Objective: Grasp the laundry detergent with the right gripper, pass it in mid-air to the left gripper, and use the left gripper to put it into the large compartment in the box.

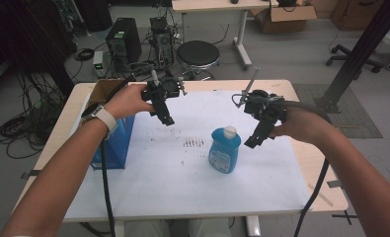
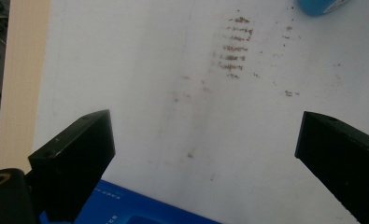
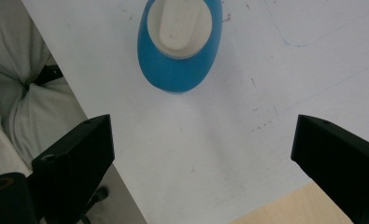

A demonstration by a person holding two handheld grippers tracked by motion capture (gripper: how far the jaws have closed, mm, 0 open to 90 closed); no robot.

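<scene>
While upright: blue bottle, cap up.

high view: above, facing forward-down | gripper views: close, downward | shared: white sheet, blue bottle

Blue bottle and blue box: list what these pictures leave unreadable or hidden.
- Blue bottle label: too small and blurred in the high view; the right gripper view looks down on its white cap.
- Bottle in the left gripper view: cut by the top edge.
- Blue box: contents hidden by the person's left forearm; print blurred.
</scene>
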